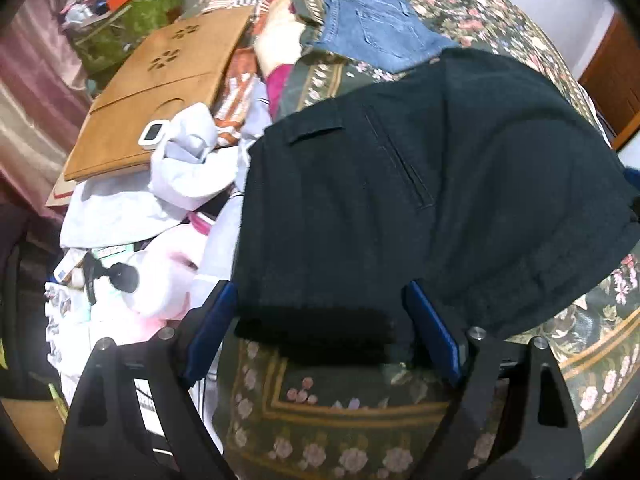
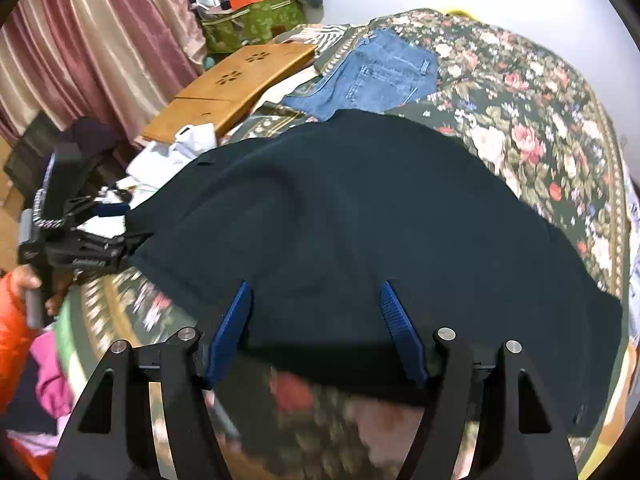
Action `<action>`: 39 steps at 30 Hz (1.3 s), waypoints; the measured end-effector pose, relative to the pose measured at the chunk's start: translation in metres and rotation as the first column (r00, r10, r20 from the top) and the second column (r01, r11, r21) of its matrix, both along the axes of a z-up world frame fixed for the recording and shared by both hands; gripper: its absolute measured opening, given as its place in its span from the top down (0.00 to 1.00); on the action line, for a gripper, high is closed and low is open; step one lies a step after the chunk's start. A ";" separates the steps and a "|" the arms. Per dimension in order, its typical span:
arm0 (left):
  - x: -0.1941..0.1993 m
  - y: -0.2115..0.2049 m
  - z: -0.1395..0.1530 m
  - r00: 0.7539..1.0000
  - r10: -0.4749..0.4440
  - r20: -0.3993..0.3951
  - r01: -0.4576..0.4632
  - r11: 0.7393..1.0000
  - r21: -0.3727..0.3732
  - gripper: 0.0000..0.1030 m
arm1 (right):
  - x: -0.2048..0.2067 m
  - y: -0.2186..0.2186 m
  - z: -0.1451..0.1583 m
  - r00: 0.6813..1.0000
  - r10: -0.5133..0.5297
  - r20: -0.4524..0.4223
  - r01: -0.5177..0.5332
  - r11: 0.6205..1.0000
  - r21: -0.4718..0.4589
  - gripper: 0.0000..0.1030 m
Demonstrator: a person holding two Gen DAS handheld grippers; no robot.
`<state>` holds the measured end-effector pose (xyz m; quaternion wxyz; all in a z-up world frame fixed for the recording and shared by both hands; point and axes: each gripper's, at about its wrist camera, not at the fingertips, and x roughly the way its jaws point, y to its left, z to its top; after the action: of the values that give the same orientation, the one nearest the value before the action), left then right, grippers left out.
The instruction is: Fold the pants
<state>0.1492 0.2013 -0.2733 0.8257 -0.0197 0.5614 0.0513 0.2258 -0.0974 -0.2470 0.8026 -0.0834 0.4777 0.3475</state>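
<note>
Dark navy pants (image 1: pixel 400 200) lie spread on the floral bedspread (image 1: pixel 340 420); a back pocket slit and belt loop show. They also fill the middle of the right wrist view (image 2: pixel 360 220). My left gripper (image 1: pixel 320 292) is open, its blue pads either side of the pants' near edge, with nothing between them pinched. My right gripper (image 2: pixel 316 292) is open too, its pads over the pants' near edge. The left gripper shows from the side in the right wrist view (image 2: pixel 120 224), at the pants' left edge.
Folded blue jeans (image 1: pixel 372 28) lie at the far side of the bed. A wooden lap tray (image 1: pixel 156 92), white clothes (image 1: pixel 172 176) and a green bag (image 1: pixel 132 20) crowd the left. Pink curtains (image 2: pixel 100 40) hang behind.
</note>
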 end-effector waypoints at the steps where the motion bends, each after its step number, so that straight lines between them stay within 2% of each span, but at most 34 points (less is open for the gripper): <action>1: 0.000 0.002 0.002 1.000 0.007 0.003 -0.007 1.000 0.004 0.15 | 0.002 -0.005 0.003 1.000 0.000 -0.012 0.000 1.000 0.016 0.39; 4: 0.000 0.001 0.012 0.999 0.031 0.019 -0.031 0.999 0.036 0.16 | 0.011 -0.034 0.017 0.998 -0.068 0.009 0.067 0.994 0.082 0.39; 7: 0.003 -0.004 0.026 0.997 0.050 0.051 -0.054 0.996 0.068 0.16 | 0.036 -0.067 0.020 0.981 -0.183 0.060 0.177 0.980 0.088 0.38; 11: 0.015 -0.014 0.052 0.993 0.058 0.106 -0.065 0.996 0.063 0.16 | 0.075 -0.112 -0.014 0.942 -0.334 -0.024 0.334 0.941 0.057 0.38; 13: 0.025 -0.025 0.065 0.991 0.040 0.130 -0.048 0.997 0.060 0.16 | 0.083 -0.128 -0.033 0.929 -0.365 -0.063 0.367 0.930 0.027 0.38; 14: 0.030 -0.032 0.070 0.990 0.025 0.137 -0.034 0.998 0.061 0.15 | 0.083 -0.139 -0.044 0.921 -0.380 -0.083 0.382 0.924 0.014 0.38; 15: 0.038 -0.041 0.075 0.989 0.007 0.145 -0.016 0.998 0.064 0.15 | 0.080 -0.149 -0.048 0.919 -0.382 -0.096 0.388 0.920 0.050 0.36; 19: 0.077 -0.089 0.085 0.984 -0.083 0.156 0.072 0.995 0.075 0.15 | 0.062 -0.179 -0.047 0.912 -0.393 -0.119 0.404 0.911 0.080 0.34; 24: 0.120 -0.153 0.071 0.973 -0.198 0.121 0.191 0.979 0.069 0.15 | 0.031 -0.215 -0.042 0.904 -0.416 -0.098 0.424 0.901 0.092 0.34; 27: 0.139 -0.192 0.054 0.960 -0.270 0.070 0.264 0.961 0.081 0.15 | 0.012 -0.244 -0.037 0.872 -0.475 -0.120 0.489 0.860 0.147 0.33; 30: 0.148 -0.228 0.034 0.933 -0.359 0.010 0.358 0.932 0.065 0.15 | 0.001 -0.261 -0.039 0.830 -0.535 -0.157 0.557 0.809 0.187 0.32; 33: 0.152 -0.252 0.030 0.918 -0.397 0.011 0.395 0.916 0.074 0.15 | -0.009 -0.283 -0.049 0.763 -0.602 -0.236 0.645 0.726 0.237 0.31; 36: 0.160 -0.276 0.026 0.896 -0.443 -0.020 0.444 0.895 0.048 0.15 | -0.008 -0.303 -0.067 0.687 -0.645 -0.334 0.726 0.633 0.270 0.31; 39: 0.167 -0.299 0.021 0.877 -0.479 -0.039 0.481 0.875 0.064 0.15 | -0.003 -0.313 -0.080 0.641 -0.659 -0.393 0.765 0.589 0.261 0.31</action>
<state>0.3161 -0.0980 -0.2518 0.8067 0.1503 0.5554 -0.1346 0.2229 -0.4099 -0.3274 0.8042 0.3295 0.4861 0.0918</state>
